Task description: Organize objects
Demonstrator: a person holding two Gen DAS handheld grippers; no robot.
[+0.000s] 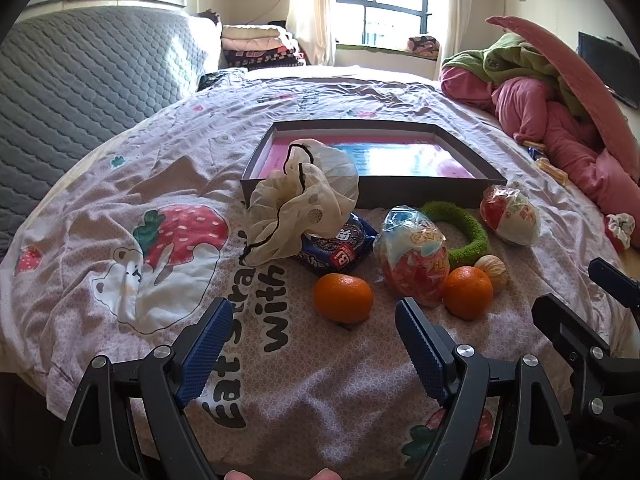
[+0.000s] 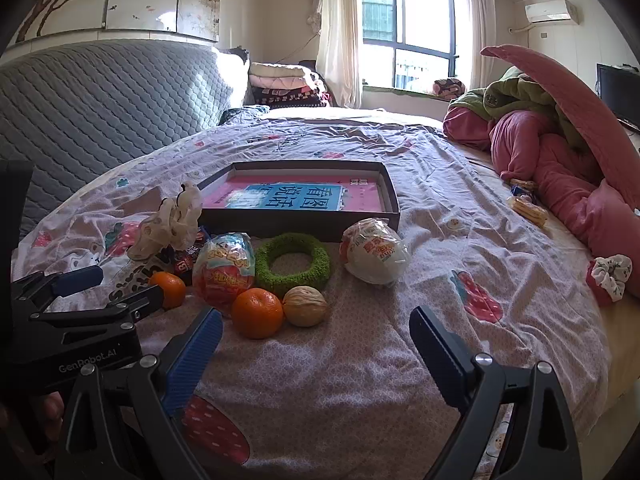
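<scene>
Left gripper (image 1: 314,330) and right gripper (image 2: 316,340) both gape fully, empty, above the printed bedsheet (image 2: 460,208); two round oranges (image 2: 257,313), a wrinkled walnut (image 2: 306,306) and a green fuzzy ring (image 2: 292,264) lie before the shallow dark cardboard tray (image 2: 394,196).

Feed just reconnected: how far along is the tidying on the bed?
Nothing looks sorted yet: the box holds only its pink printed sheet. Both tools, left and right, are open and empty. Left outside: two oranges, walnut, green ring, two toy eggs, biscuit pack, scrunchie.
</scene>
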